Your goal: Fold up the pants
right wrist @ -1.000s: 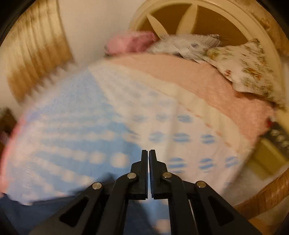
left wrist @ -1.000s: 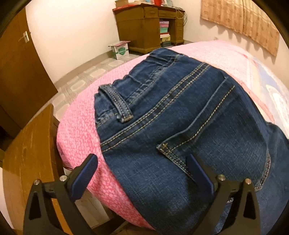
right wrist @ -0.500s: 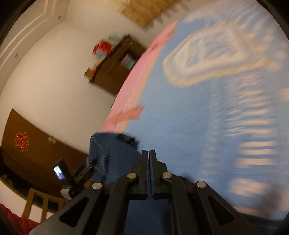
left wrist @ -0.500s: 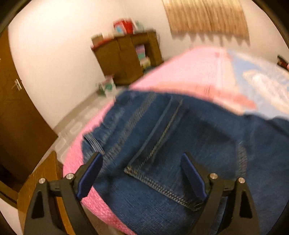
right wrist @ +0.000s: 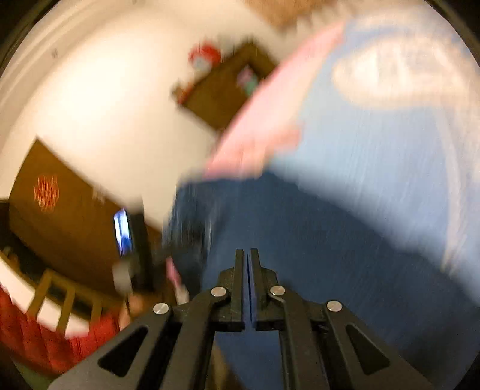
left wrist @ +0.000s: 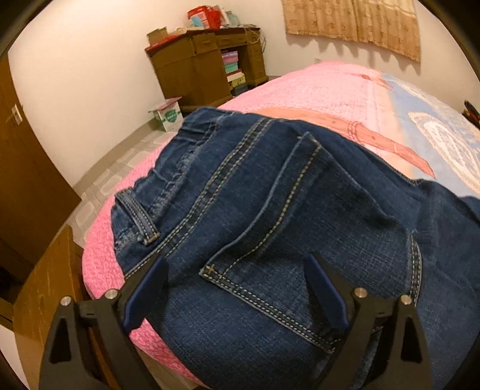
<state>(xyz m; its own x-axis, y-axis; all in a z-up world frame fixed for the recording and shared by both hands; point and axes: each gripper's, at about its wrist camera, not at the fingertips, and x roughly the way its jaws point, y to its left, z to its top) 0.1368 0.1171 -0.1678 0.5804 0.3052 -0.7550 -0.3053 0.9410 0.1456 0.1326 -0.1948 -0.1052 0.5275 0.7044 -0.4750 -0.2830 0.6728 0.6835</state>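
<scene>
Fingers [left wrist: 327, 295] of the left gripper [left wrist: 237, 288] stand wide apart above the pants [left wrist: 270, 210], pads clear of the denim; they have just been opening a little further, nothing clamped between them. Fingers [right wrist: 238, 282] of the right gripper [right wrist: 246, 283] are pressed together, nothing between them, hanging over blurred dark blue cloth.

Bed [left wrist: 330, 90]: largest thing in view, pink quilted cover at the near end and side, pale blue patterned panel on the right of the left wrist view.

Pants: dark blue jeans, lying on the bed near its corner, seat side up. Waistband toward the far left, gathered and rumpled. Tan double stitching runs along the yoke seam. Back pocket [left wrist: 285, 228] lies flat, its corner between the left fingers. Belt loop [left wrist: 138, 216] at the left edge of the waistband. Cloth creases at right where the legs lead out of frame.

Around: wooden desk [left wrist: 207, 69] against the far wall, cluttered on top, boxes stacked in its opening. Curtain [left wrist: 354, 24] hangs upper right. Small white and green carton [left wrist: 168, 115] on the tiled floor [left wrist: 99, 183]. Brown wooden furniture [left wrist: 45, 300] sits just beside the bed's near corner.

Right wrist view is heavily motion-blurred; a small lit screen [right wrist: 123, 231] shows at left, detail not readable.
</scene>
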